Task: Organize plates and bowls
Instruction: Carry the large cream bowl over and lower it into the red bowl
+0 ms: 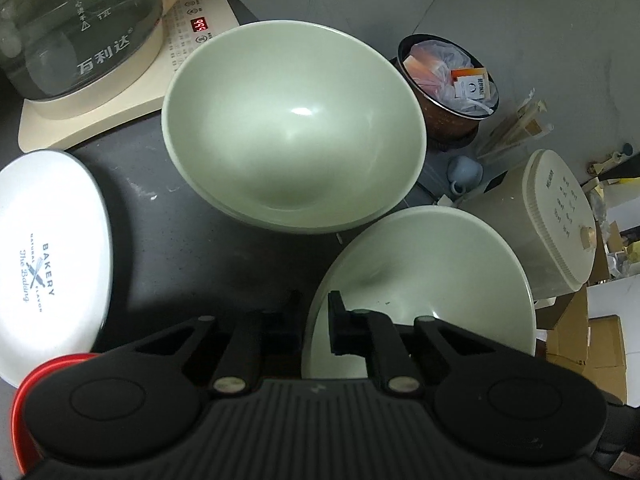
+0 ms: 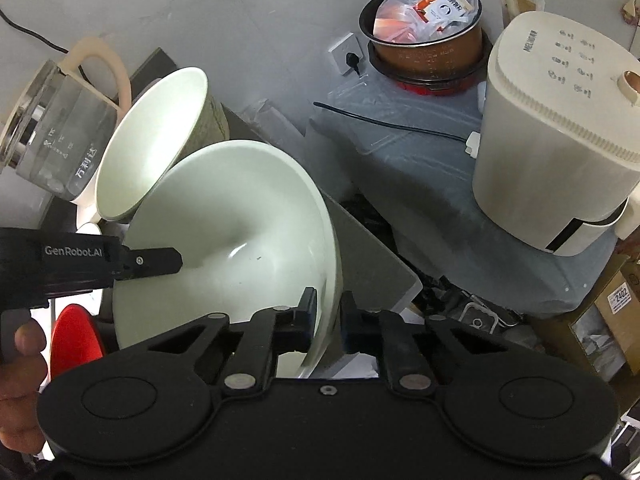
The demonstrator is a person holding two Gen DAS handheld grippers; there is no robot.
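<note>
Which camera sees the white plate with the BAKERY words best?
The left wrist view. The white plate lies at its left edge, face up, with the BAKERY print readable. The right wrist view shows almost nothing of it: only a white sliver behind the left tongs, too little to be sure.

Right gripper (image 2: 325, 312) in my lower-centre frame, fingers clamped on the pale green bowl (image 2: 240, 232) rim. Left gripper (image 2: 160, 262) enters mid-left, finger inside that bowl; closure unclear.
</note>
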